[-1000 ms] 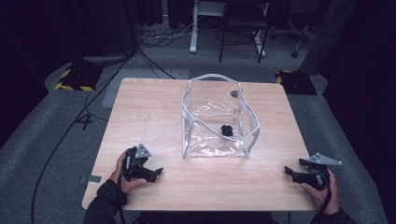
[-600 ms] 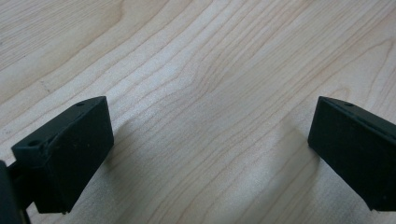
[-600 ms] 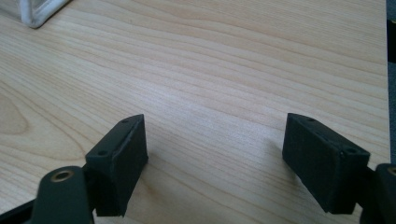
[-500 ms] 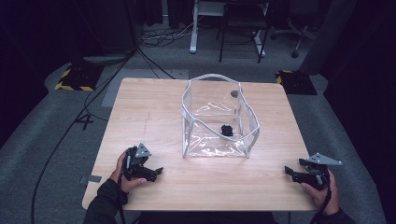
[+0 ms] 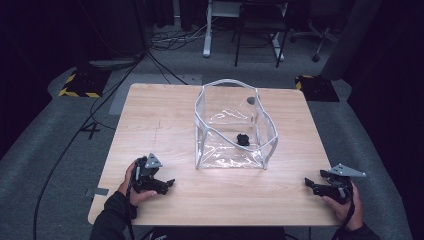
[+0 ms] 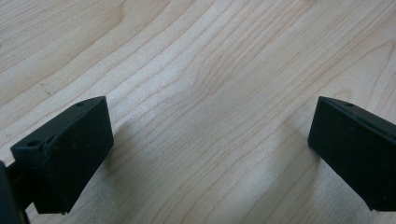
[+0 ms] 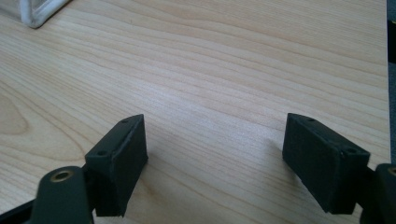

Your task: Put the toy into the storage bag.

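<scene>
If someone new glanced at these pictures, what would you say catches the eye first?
The clear plastic bag stands open in the middle of the wooden table, with a small black object lying inside it. At the near edge, the left gripper and the right gripper sit on either side, both with jaws apart and nothing between them.

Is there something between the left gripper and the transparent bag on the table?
Nothing visible: bare wooden table lies between the left gripper and the clear bag. Its fingers are apart, empty.
</scene>
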A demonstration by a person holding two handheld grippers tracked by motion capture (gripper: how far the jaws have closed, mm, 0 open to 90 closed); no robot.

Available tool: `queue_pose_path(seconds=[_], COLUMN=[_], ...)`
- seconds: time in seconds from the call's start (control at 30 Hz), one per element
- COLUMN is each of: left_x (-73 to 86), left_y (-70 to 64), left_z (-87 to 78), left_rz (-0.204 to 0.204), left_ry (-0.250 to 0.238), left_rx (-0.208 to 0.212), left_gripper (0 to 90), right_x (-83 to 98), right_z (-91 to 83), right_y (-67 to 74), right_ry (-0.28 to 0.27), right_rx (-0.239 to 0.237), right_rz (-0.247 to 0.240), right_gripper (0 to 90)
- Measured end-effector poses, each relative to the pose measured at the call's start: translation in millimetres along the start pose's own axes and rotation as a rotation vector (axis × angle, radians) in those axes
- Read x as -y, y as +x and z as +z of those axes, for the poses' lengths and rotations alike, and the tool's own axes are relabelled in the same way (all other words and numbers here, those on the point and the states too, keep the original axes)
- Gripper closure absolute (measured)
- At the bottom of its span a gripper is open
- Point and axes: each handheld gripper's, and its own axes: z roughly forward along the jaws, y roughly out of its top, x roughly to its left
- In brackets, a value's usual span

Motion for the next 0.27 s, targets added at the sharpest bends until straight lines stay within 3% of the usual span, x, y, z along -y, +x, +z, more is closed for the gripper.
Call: queue_pose_path(seconds=[0.27], left_x=[-0.7], left_y=[0.5], left_z=[0.5], left_rz=[0.002], left_ry=[0.002], left_rx=[-0.006], left_gripper=[0.2], right_x=[0.0], right_z=[-0.1], right_y=[0.1], right_ry=[0.0], right_rx=[0.0], right_rz=[-0.002], right_gripper=[22.2])
